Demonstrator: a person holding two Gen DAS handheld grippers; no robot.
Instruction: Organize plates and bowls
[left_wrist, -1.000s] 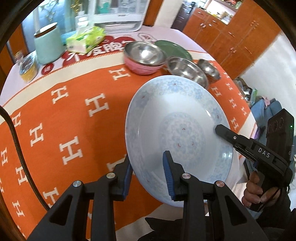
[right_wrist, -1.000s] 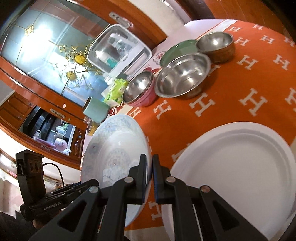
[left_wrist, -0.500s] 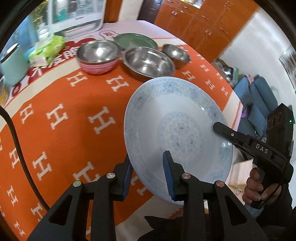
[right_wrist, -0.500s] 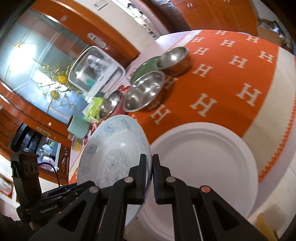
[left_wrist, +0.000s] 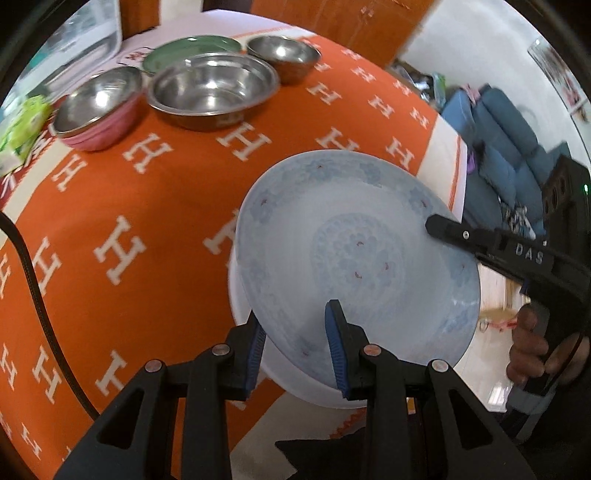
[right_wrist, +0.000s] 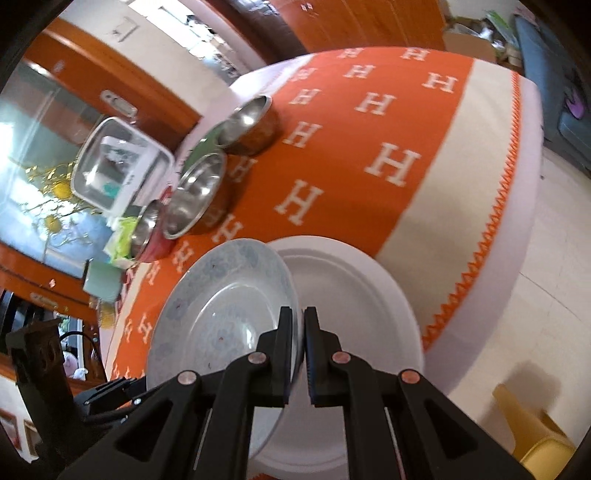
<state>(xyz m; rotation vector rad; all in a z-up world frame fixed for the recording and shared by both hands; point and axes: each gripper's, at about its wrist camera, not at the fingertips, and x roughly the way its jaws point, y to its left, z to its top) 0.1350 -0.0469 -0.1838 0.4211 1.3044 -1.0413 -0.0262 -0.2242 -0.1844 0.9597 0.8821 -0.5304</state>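
Observation:
A pale blue patterned plate (left_wrist: 354, 258) is held tilted in the air by both grippers, just above a white plate (right_wrist: 354, 332) that lies on the orange tablecloth near the table's edge. My left gripper (left_wrist: 295, 343) is shut on the plate's near rim, one finger on each face. My right gripper (right_wrist: 300, 354) is shut on the plate's (right_wrist: 221, 321) opposite rim; its finger (left_wrist: 458, 232) shows at the right of the left wrist view. The white plate (left_wrist: 251, 332) peeks out under the blue one.
At the back of the table stand a large steel bowl (left_wrist: 212, 90), a steel bowl with a pink outside (left_wrist: 98, 109), a small steel bowl (left_wrist: 282, 55) and a green plate (left_wrist: 192, 50). The table edge (right_wrist: 491, 236) drops to the floor on the right.
Both grippers have carried the blue plate to the right, toward the table's edge. It now hangs right over the white plate, tilted more steeply.

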